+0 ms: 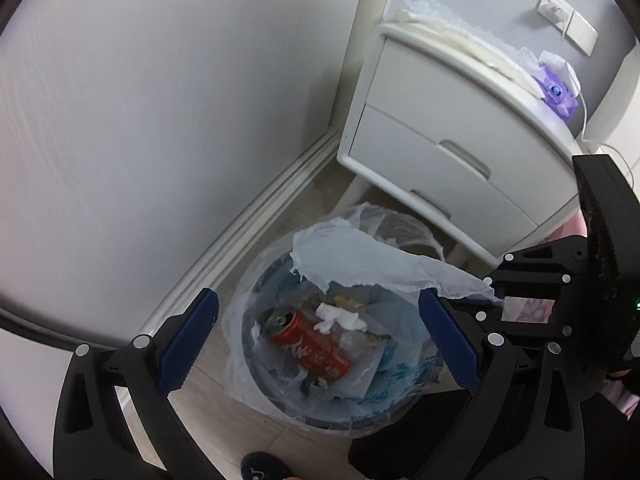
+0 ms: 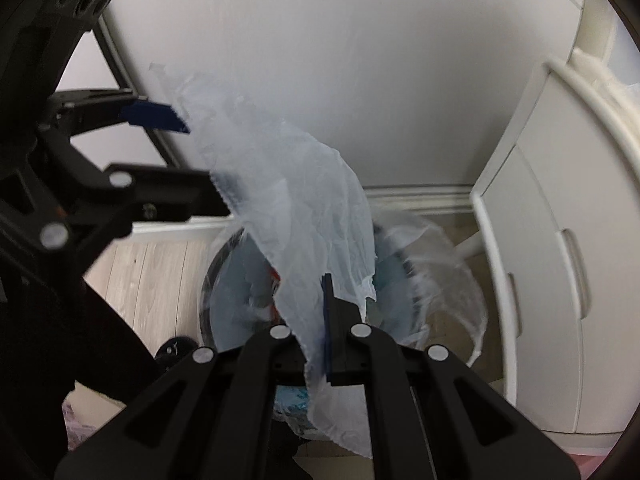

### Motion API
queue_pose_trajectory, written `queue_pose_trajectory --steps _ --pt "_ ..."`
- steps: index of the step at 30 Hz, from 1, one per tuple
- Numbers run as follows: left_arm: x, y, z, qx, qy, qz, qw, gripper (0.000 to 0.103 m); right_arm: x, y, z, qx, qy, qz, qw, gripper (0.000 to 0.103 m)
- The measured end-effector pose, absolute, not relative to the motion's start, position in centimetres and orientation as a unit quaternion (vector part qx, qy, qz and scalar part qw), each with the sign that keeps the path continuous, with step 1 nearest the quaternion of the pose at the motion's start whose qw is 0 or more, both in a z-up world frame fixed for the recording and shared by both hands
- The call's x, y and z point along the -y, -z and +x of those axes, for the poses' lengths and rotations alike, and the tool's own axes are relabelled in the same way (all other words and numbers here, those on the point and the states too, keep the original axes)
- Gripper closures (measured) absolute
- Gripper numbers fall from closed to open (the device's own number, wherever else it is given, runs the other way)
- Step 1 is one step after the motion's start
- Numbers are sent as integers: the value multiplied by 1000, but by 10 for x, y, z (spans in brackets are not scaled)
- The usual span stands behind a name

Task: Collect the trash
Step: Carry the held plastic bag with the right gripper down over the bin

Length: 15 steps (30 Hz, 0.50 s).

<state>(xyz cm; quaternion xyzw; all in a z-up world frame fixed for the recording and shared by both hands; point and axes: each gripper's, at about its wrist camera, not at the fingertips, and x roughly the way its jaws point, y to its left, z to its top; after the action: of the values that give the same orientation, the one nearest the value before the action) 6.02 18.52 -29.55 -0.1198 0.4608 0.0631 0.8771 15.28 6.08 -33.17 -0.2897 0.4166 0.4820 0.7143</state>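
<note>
From my left wrist camera I see the wall (image 1: 160,100) and its white skirting board (image 1: 248,216) on the left, running down to the pale wood floor (image 1: 200,412). My left gripper (image 1: 320,344) hangs with its blue pads (image 1: 188,344) spread wide, nothing between them, directly over the trash bin (image 1: 280,404). The bin stands on the floor just beside the skirting board, near the front leg of the white nightstand (image 1: 448,148). Its clear liner (image 1: 240,364) is draped over the rim, and inside lie a red soda can (image 1: 316,348) and crumpled white tissue (image 1: 340,318). Across the bin's far edge stretches a thin, torn sheet of plastic film (image 1: 360,256), reaching right to my right gripper (image 2: 326,320). That one has its jaws pressed together, pinching the film, which hangs over the bin's mouth. A purple tissue pack (image 1: 556,92) lies on the nightstand's right end.
</note>
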Motion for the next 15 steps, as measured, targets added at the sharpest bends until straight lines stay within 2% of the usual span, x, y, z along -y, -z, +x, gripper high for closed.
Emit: queue_pose_trajectory --steps 15 --pt "-184 346 81 -481 -42 -123 867 6 -87 387 168 -440 -504 -319 672 99"
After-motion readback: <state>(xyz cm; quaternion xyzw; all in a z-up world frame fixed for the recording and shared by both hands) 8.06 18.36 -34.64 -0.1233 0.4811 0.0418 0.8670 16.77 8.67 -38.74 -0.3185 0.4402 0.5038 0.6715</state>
